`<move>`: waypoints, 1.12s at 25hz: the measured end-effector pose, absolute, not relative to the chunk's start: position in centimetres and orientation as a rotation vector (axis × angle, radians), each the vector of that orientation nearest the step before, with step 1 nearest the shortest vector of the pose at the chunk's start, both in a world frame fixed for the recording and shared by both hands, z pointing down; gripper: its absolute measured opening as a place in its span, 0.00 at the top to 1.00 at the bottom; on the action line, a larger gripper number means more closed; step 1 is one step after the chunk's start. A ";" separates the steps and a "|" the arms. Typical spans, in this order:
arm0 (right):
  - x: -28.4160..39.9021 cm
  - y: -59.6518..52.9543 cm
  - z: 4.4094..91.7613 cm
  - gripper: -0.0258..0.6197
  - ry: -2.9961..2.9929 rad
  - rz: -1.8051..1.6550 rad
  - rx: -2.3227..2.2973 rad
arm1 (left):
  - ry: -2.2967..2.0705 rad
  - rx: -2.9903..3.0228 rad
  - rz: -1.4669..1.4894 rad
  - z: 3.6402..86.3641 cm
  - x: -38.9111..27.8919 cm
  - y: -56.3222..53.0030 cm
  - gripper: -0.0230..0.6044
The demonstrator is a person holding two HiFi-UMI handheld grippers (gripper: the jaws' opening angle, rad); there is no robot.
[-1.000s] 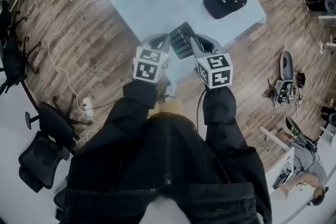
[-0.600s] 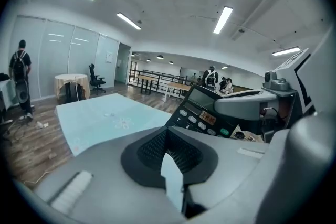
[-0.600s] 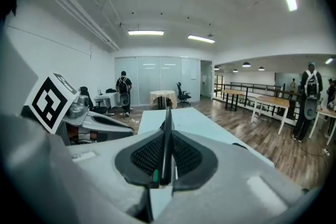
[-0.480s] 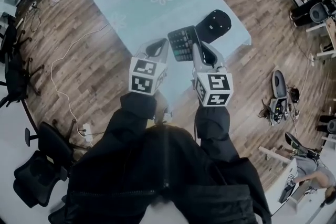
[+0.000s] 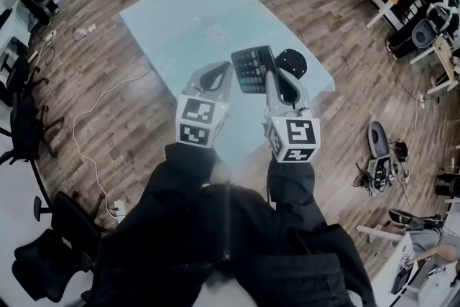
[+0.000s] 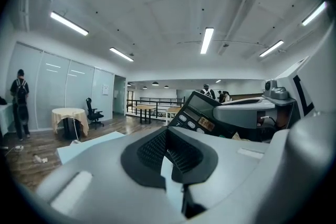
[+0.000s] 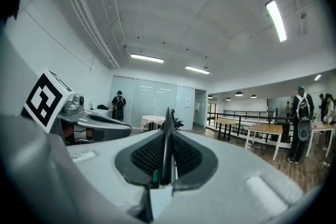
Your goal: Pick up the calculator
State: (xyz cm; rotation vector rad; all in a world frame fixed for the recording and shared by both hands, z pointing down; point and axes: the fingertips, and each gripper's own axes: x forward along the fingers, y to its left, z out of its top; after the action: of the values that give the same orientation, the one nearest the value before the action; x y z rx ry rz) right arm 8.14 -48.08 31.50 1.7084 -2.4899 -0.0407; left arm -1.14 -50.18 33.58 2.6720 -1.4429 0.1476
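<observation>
Clamping the calculator (image 5: 253, 68) edge-on, the right gripper (image 5: 275, 79) has its jaws closed on the right side, clear above the table (image 5: 180, 18). The calculator's long axis runs away from the person, along the gripper. The left gripper (image 5: 215, 75) sits just beside its left edge, jaws together on nothing, keypad off to its right. In the right gripper view only a thin dark edge shows between the pads, so grip depth is unclear.
</observation>
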 end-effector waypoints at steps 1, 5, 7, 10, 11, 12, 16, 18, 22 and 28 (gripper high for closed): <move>8.2 -47.9 30.8 0.89 -2.495 -0.066 1.717 | -1.455 2.686 0.126 32.7 -1.2 -50.2 0.97; 8.4 -47.8 28.0 0.89 -2.512 -0.154 1.742 | -1.490 2.736 0.064 29.4 -1.5 -50.4 0.97; 8.3 -47.5 27.0 0.89 -2.522 -0.184 1.751 | -1.493 2.751 0.052 28.6 -1.6 -50.3 0.97; 8.3 -47.0 25.9 0.89 -2.527 -0.238 1.769 | -1.496 2.773 0.026 27.8 -1.5 -49.8 0.97; 8.2 -46.8 25.5 0.89 -2.527 -0.256 1.776 | -1.497 2.783 0.019 27.6 -1.4 -49.6 0.97; 8.2 -46.6 25.1 0.89 -2.528 -0.273 1.786 | -1.500 2.795 0.013 27.3 -1.3 -49.6 0.97; 8.1 -46.1 23.8 0.89 -2.522 -0.334 1.818 | -1.531 2.828 0.002 26.1 -1.3 -49.4 0.97; 8.0 -46.0 23.4 0.89 -2.520 -0.355 1.825 | -1.556 2.830 -0.013 25.4 -1.6 -49.5 0.97; 8.3 -45.6 23.4 0.89 -2.514 -0.386 1.836 | -1.576 2.828 -0.045 24.9 -1.5 -49.3 0.97; 8.8 -45.5 23.2 0.89 -2.512 -0.394 1.843 | -1.610 2.828 -0.018 25.0 -1.4 -49.4 0.97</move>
State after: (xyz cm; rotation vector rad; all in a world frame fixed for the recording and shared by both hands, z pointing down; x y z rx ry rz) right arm 8.77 -45.51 23.23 1.8427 -2.5117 -0.3945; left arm -1.39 -49.44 25.02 2.8277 -1.6099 -0.0175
